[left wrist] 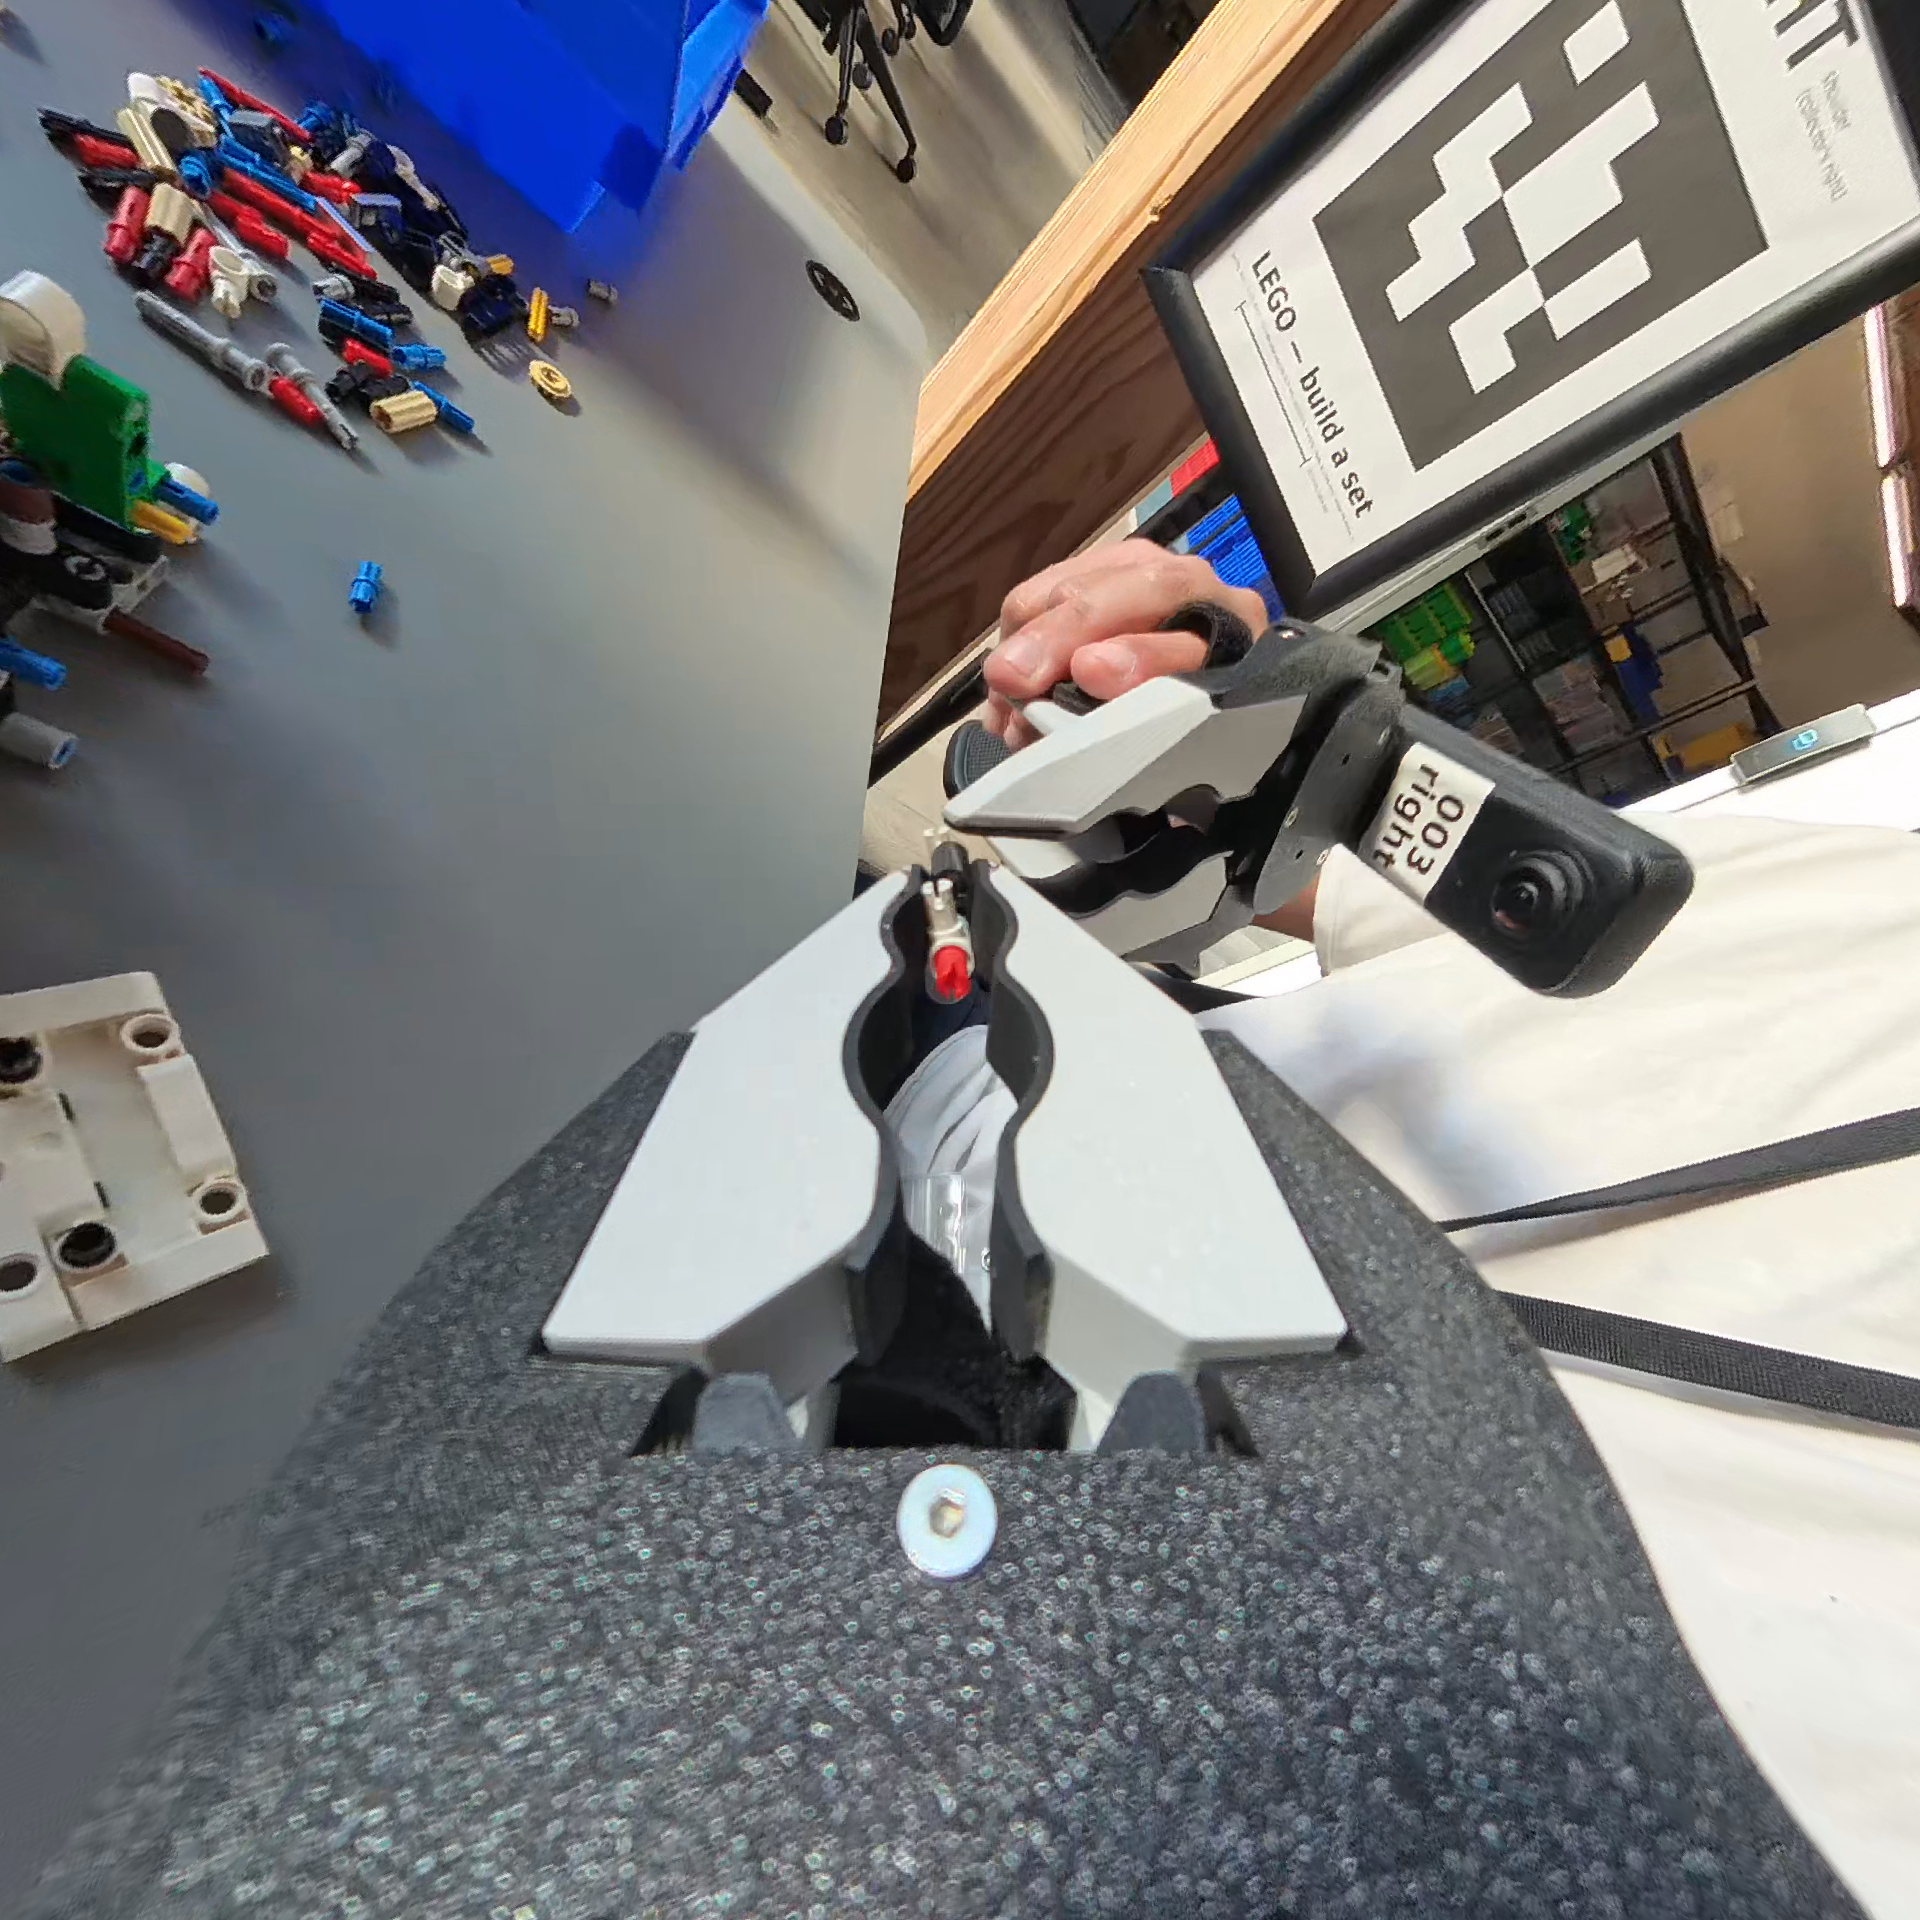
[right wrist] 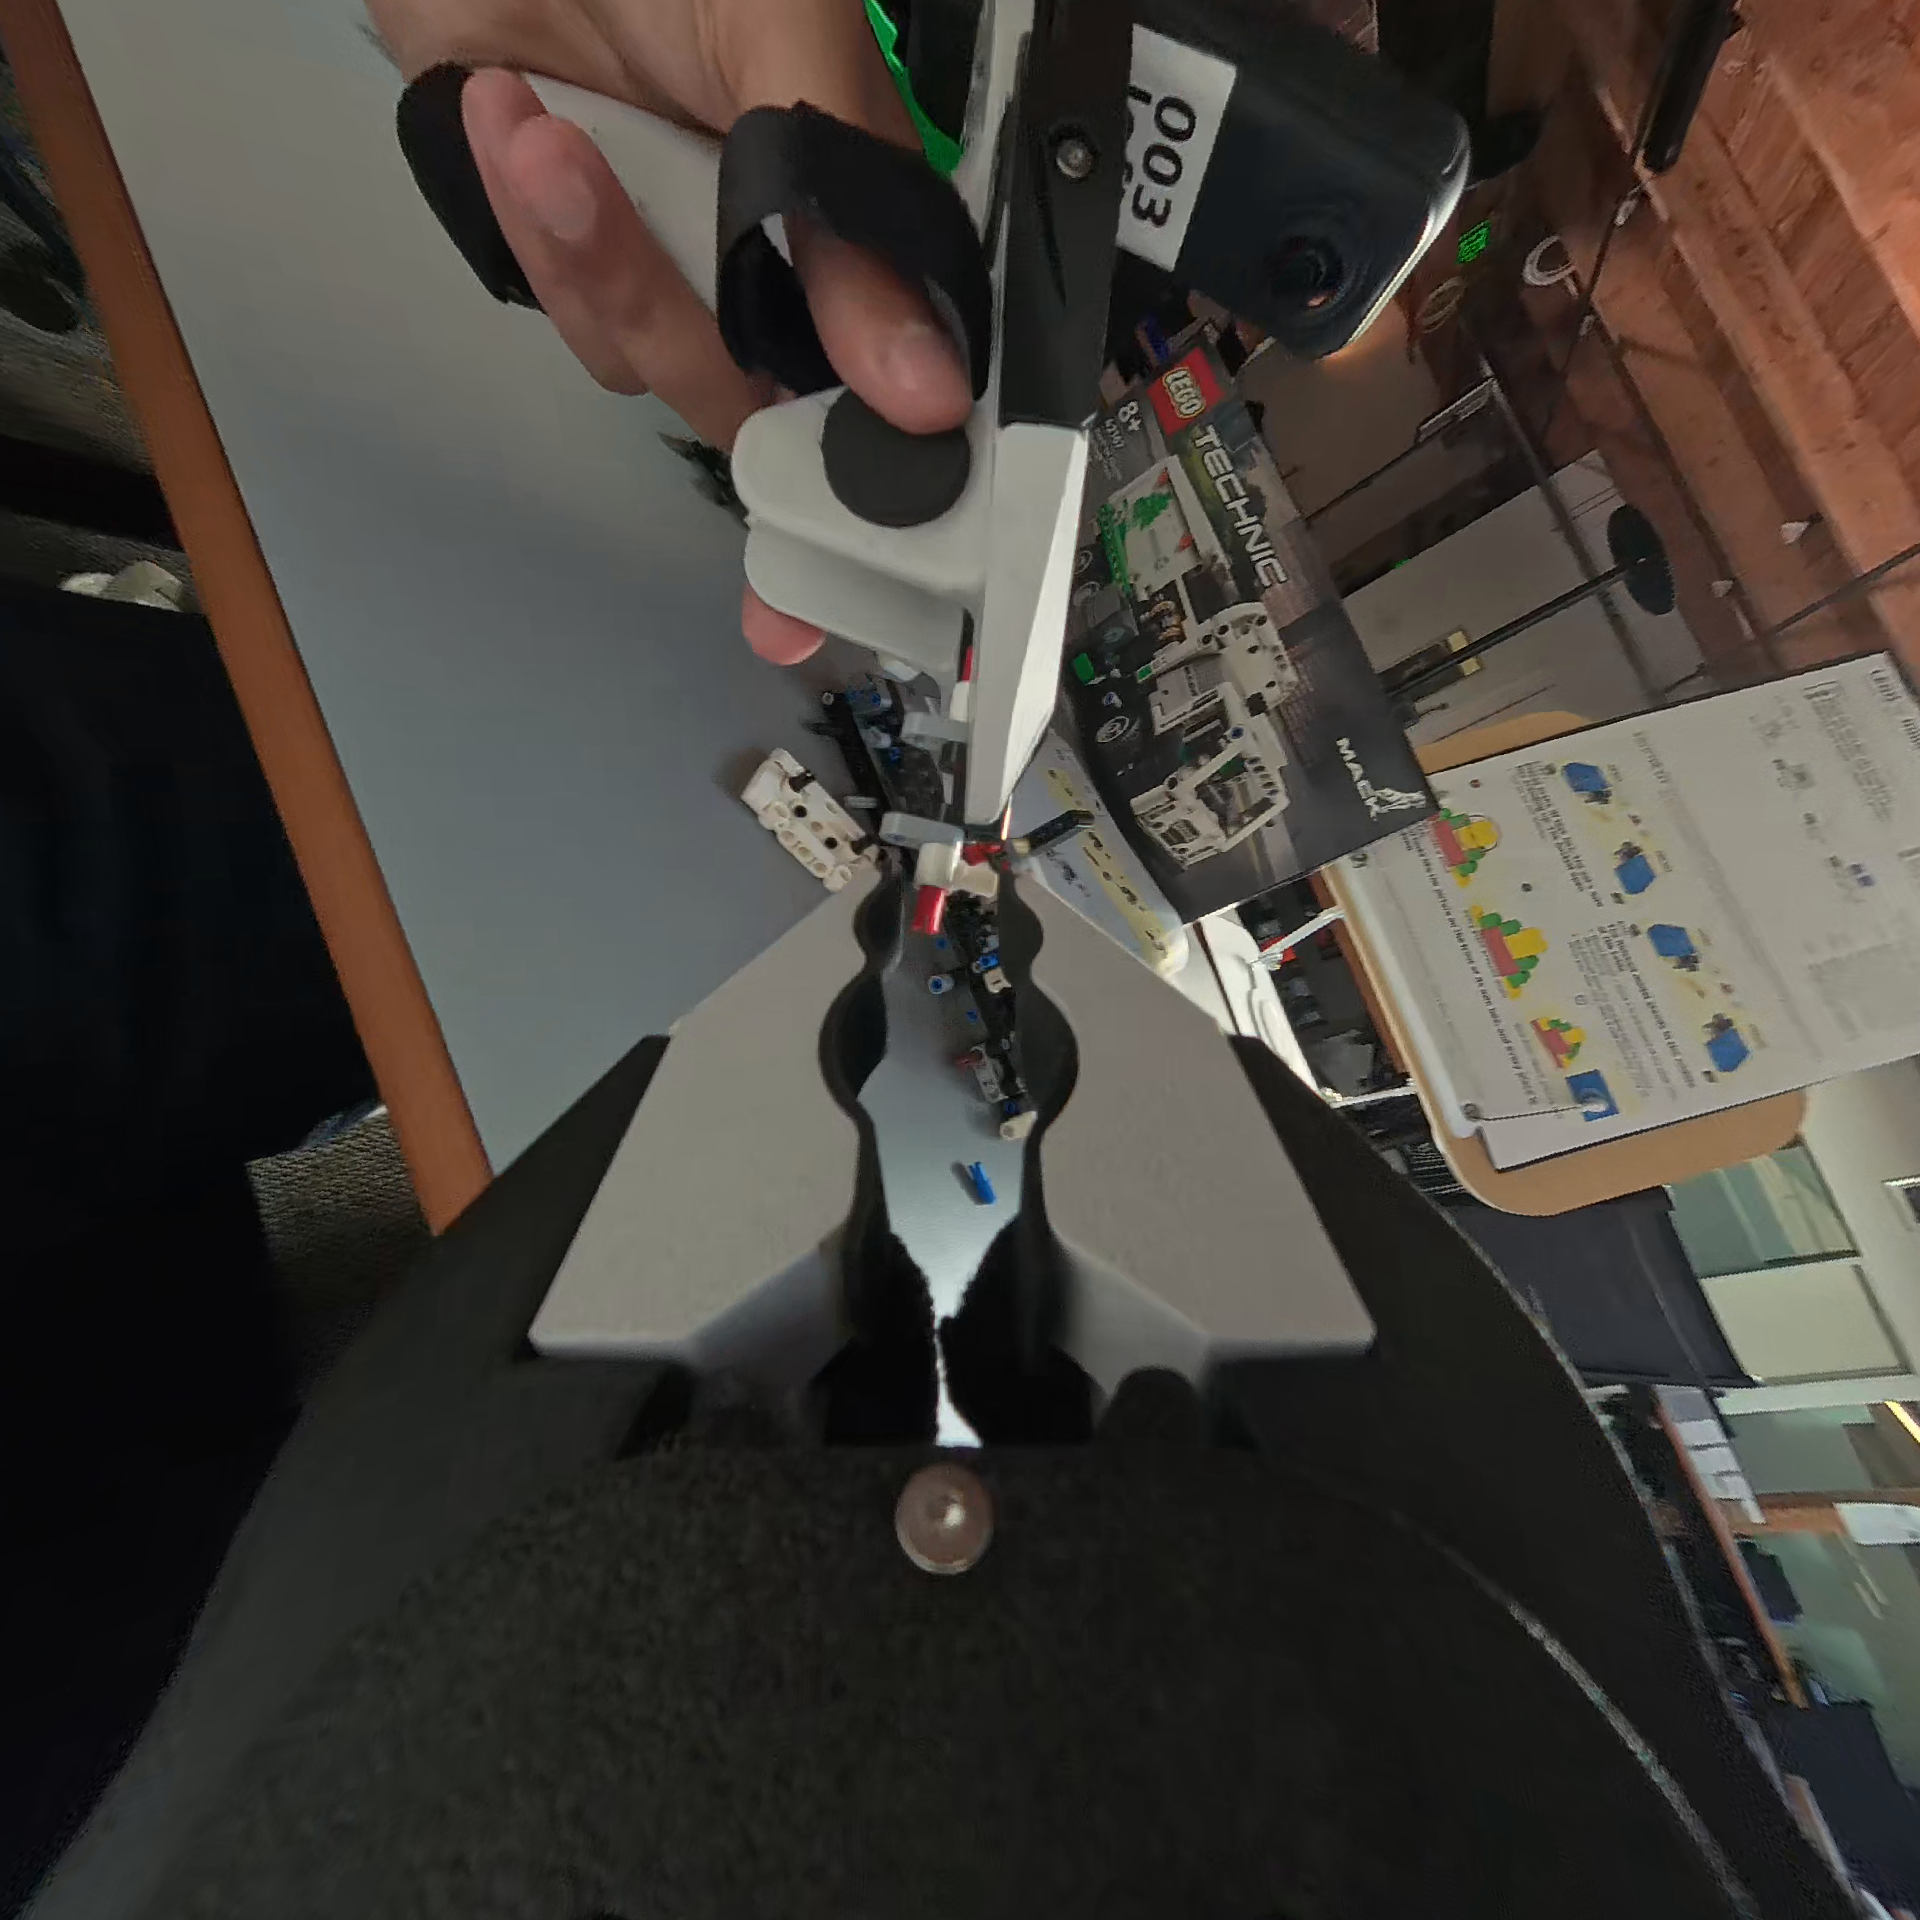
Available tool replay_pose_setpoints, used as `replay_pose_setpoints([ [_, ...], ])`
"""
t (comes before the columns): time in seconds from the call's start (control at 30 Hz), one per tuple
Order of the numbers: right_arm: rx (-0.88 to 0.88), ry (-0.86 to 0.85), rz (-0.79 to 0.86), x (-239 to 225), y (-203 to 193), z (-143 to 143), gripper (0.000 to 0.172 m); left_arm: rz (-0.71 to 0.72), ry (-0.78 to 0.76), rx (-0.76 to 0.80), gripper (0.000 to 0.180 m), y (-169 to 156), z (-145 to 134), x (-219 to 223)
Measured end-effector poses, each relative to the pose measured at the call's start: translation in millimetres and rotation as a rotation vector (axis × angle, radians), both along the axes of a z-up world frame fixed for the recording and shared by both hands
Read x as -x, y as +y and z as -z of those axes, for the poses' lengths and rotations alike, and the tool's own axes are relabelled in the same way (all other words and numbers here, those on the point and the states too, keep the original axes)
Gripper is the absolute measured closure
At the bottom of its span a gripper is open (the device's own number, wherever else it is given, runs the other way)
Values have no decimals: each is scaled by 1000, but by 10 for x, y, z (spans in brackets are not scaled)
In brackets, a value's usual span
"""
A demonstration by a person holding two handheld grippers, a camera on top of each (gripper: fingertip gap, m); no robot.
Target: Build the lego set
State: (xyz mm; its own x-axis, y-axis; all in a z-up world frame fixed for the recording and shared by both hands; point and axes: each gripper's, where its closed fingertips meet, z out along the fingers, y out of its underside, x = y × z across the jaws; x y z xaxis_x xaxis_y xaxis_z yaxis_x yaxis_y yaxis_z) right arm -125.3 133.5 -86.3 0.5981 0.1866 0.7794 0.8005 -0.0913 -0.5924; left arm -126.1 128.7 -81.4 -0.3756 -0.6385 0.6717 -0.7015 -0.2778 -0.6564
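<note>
In the left wrist view my left gripper (left wrist: 948,878) is shut at its tips on a small black pin (left wrist: 948,860). The pin joins a grey-white connector (left wrist: 940,912) with a red axle end (left wrist: 945,958), which shows between the fingers behind the tips. My right gripper (left wrist: 961,826) comes in from the right and meets the same small assembly at its far end. In the right wrist view my right gripper (right wrist: 945,883) is shut on the white connector (right wrist: 951,864) with its red axle (right wrist: 928,906). The left gripper (right wrist: 982,826) comes down from above onto it. Both are held above the grey table (left wrist: 582,644).
A pile of loose red, blue and black pieces (left wrist: 281,239) lies by a blue bin (left wrist: 551,94). A green-and-white partial build (left wrist: 73,436), a white panel (left wrist: 104,1164) and a lone blue pin (left wrist: 366,585) are on the left. The set's box (right wrist: 1226,665) and an instruction sheet (right wrist: 1662,904) stand behind. The grippers are tip to tip, or close to it. From either gripper's tips it is about 15 cm to the green-and-white partial build (left wrist: 73,436).
</note>
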Motion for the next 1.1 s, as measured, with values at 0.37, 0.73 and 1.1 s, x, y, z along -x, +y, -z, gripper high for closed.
replay_pose_setpoints([
  [0.37,-74,-78,29,0,-21,-84,161,-23,-48,90,176,-47,-80,11],
  [0.73,264,634,-237,130,-102,-53,163,76,-217,-207,176,-137,-106,96],
  [1.1,212,685,-257,121,-124,-203,152,26,-296,-127,176,-96,-190,54],
])
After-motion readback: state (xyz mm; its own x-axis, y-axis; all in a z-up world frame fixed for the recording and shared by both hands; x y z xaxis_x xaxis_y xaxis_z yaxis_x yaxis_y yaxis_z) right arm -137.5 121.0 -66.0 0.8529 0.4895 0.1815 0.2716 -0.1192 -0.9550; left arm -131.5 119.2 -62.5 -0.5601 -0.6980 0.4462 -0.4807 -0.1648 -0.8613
